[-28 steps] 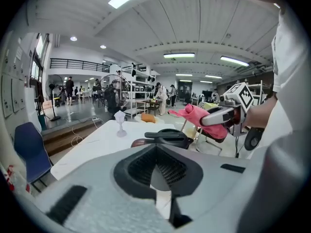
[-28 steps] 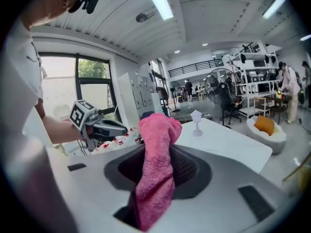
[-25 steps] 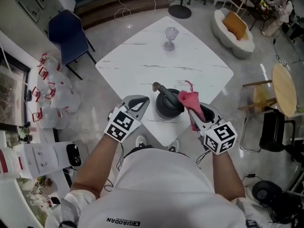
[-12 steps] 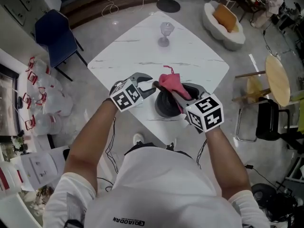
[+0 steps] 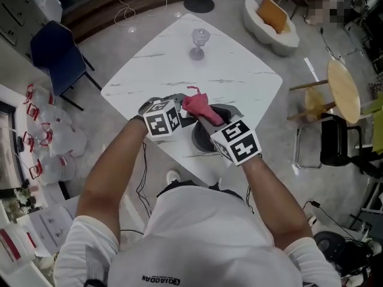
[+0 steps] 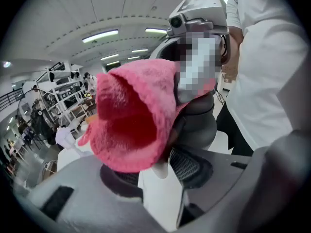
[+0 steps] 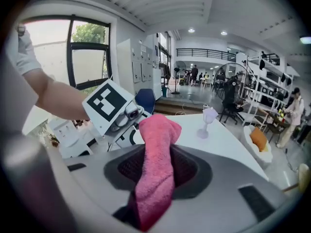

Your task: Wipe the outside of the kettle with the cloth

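Looking down on the white marble-veined square tabletop (image 5: 239, 76), I have most of its far half bare. The only other thing there is a clear stemmed glass goblet (image 5: 197, 43) near the far corner, well apart from my work.

The dark grey round kettle (image 5: 201, 137) stands close to the near corner, just inside the two edges that meet in front of me. There is little room on my side and plenty beyond it.

The kettle sits below and just ahead of both tools. The right tongs (image 7: 156, 176) are over it and nearer, while the left tongs (image 6: 155, 183) come in from its left side.

The right tongs are clamped on the pink terry cloth (image 5: 196, 105). Its long axis runs out past their tips, up and away from me, above the kettle's top.

The left tongs have just been opening and stand apart. The cloth's free end hangs at their mouth, with neither pad pressing it.

To wipe the wall, I judge the cloth must drop down the kettle's side, sweeping toward the far, open half.
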A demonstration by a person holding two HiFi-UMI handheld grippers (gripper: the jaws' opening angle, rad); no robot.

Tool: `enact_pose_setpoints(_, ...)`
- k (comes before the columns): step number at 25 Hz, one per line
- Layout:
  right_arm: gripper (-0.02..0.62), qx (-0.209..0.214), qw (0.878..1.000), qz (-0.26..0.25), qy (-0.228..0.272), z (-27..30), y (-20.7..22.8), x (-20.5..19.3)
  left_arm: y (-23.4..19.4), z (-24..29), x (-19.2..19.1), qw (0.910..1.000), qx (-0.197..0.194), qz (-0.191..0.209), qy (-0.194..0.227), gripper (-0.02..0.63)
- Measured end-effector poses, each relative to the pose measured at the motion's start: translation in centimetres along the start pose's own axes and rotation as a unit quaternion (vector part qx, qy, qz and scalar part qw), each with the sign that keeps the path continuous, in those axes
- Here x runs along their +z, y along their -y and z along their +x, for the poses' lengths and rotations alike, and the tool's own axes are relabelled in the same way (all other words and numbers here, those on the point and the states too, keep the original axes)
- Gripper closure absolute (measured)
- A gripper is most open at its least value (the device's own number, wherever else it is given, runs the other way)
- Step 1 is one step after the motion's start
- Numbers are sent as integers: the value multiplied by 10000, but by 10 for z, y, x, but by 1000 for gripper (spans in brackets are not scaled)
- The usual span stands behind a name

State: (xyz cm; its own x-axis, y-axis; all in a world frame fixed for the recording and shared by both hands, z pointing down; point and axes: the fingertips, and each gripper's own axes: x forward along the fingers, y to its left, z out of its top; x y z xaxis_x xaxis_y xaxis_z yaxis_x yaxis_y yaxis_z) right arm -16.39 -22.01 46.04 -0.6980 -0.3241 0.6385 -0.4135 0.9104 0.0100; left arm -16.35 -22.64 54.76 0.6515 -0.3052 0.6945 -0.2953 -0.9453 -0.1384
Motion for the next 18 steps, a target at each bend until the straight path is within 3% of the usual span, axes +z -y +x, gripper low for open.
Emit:
enact_pose_setpoints(3, 457, -104, 9996, -273, 5, 1, -4, 0, 3, 5, 0, 9996, -174, 228, -54, 468)
enact_pose_setpoints(7, 469, -53, 9987, -498, -21, -5, -12, -6, 6, 6, 0, 9994, -284, 217, 8, 472)
enact_pose_setpoints(18, 474, 91, 9999, -140, -42, -42, -9, -37, 6, 5, 0, 9989, -416, 199, -27, 472)
